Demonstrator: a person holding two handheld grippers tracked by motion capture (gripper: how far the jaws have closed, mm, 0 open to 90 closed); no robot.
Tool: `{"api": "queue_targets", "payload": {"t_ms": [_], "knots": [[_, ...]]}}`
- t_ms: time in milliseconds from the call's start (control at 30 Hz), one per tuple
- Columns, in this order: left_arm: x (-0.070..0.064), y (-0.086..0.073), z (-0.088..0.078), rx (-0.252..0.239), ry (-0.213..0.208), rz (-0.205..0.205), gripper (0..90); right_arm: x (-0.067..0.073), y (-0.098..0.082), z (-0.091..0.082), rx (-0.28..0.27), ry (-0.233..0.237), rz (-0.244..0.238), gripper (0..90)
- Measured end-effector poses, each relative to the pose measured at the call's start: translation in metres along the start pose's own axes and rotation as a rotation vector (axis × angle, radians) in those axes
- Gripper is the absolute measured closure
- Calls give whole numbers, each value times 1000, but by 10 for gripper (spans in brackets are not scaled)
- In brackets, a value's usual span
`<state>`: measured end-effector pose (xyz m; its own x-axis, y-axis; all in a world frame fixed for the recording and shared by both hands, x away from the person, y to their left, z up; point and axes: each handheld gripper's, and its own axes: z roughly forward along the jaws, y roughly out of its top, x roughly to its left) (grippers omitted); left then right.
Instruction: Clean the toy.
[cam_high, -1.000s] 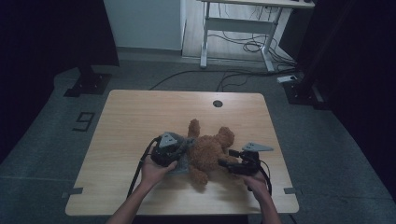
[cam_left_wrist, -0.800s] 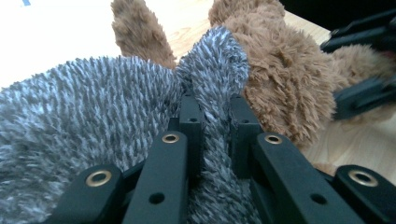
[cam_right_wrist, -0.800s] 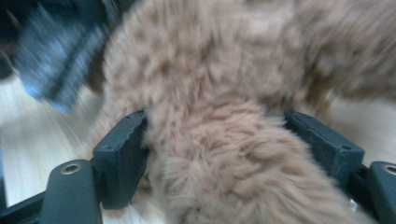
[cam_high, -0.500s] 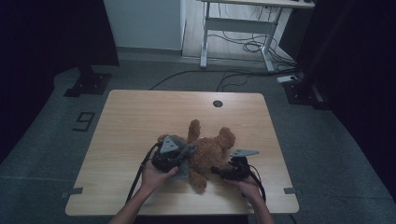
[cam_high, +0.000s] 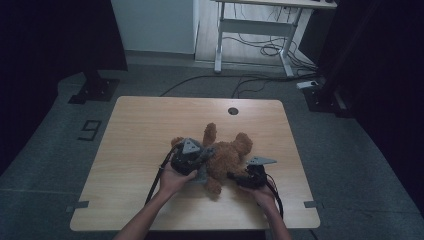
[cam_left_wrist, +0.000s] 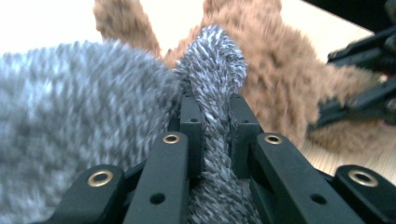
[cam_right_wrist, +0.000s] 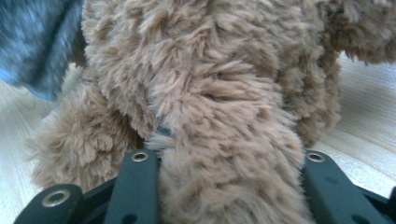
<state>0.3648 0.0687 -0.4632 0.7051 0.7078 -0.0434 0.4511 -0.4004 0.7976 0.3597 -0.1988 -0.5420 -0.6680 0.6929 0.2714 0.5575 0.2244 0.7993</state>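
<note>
Brown teddy bear (cam_high: 227, 157) lying on the worktop (cam_high: 140, 130). Left tongs (cam_left_wrist: 211, 119) pinching tight a fold of fuzzy grey cloth (cam_left_wrist: 212, 60). Right tongs (cam_right_wrist: 229, 186) just closing, squeezing a furry bear limb between the jaws.

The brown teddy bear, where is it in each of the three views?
High view: brown teddy bear lies at the table's middle, between both grippers.
Left gripper view: top and right, behind the pinched grey fuzzy cloth.
Right gripper view: across the centre, a limb between the jaws.
Shared landmark: the grey fuzzy cloth, also at that view's top left.
</note>
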Motion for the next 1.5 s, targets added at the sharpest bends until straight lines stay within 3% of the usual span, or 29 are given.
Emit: {"api": "queue_targets", "payload": {"t_ms": [133, 333, 433, 500, 567, 667, 833, 1033, 1267, 1500], "knots": [[-15, 19, 7, -24, -11, 27, 790, 1, -3, -2, -1, 8, 2, 588], [-46, 50, 34, -36, -91, 52, 789, 2, -5, -3, 3, 10, 7, 586], [-57, 58, 49, -27, -107, 57, 789, 2, -5, -3, 2, 12, 12, 585], [-58, 57, 61, 7, -101, 59, 788, 1, -5, -3, 2, 15, 16, 585], [-55, 51, 71, 29, -95, 53, 787, 1, -6, -3, 0, 14, 26, 584], [-49, 45, 68, 13, -114, 21, 789, 1, -7, -3, -3, 13, 25, 585], [-47, 42, 57, 19, -78, 59, 790, 3, -8, -2, 6, 10, 32, 589], [-41, 43, 45, 36, 23, 128, 791, 3, -9, -2, 5, 11, 40, 591], [-1, 28, 28, 78, 111, 86, 793, 2, -10, -2, 1, 16, 47, 592], [20, 13, -8, -6, 98, 25, 792, 4, -10, 0, 12, 13, 54, 597]]}}
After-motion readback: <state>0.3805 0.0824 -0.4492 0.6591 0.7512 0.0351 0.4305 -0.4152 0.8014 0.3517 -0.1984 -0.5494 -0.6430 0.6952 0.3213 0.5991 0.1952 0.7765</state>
